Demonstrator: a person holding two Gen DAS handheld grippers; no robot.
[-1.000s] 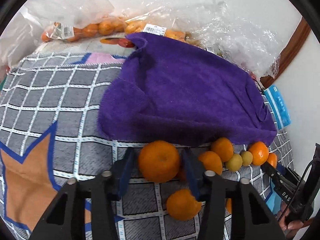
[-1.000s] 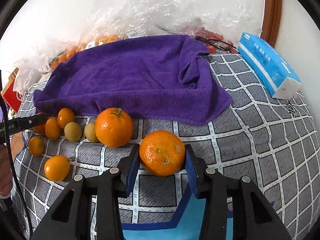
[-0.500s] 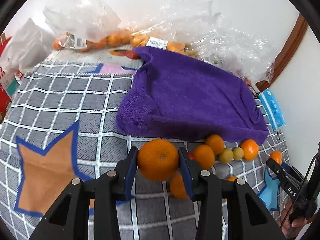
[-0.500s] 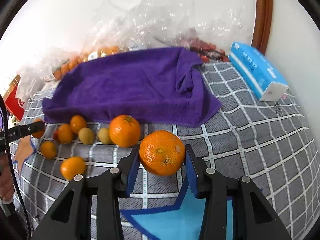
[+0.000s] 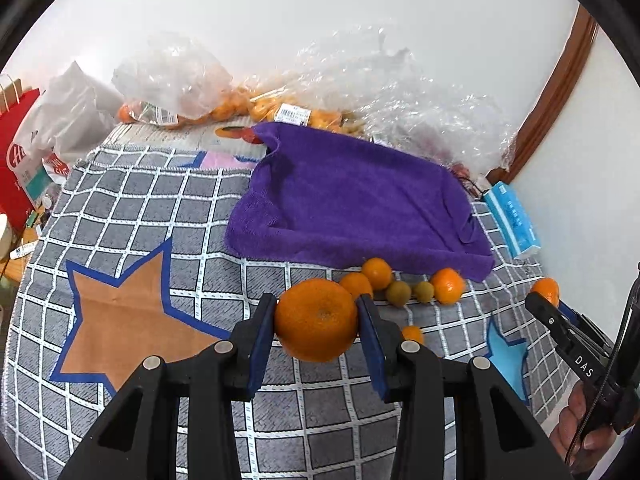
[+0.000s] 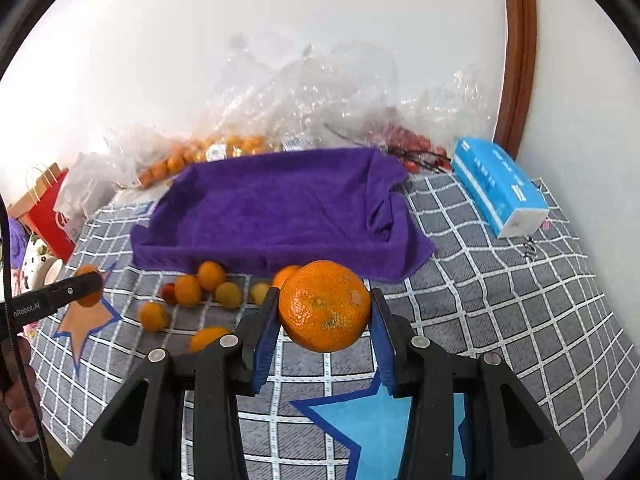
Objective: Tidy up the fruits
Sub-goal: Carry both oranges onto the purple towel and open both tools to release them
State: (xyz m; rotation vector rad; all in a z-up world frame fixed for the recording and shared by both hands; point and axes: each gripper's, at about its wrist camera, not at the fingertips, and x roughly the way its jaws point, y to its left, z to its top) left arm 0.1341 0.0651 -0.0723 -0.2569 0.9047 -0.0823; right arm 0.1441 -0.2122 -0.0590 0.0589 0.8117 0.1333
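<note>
An orange [image 5: 316,325] is clamped in the left gripper [image 5: 317,330] and another [image 6: 324,306] in the right gripper [image 6: 323,326], both held above the checked cloth [image 6: 500,320], with the purple towel [image 6: 276,208] straight ahead beyond the loose fruit [image 6: 208,286].

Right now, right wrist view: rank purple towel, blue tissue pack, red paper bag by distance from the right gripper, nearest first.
1. purple towel, straight ahead of the right gripper, past the orange it holds.
2. blue tissue pack, far right.
3. red paper bag, far left edge.
</note>
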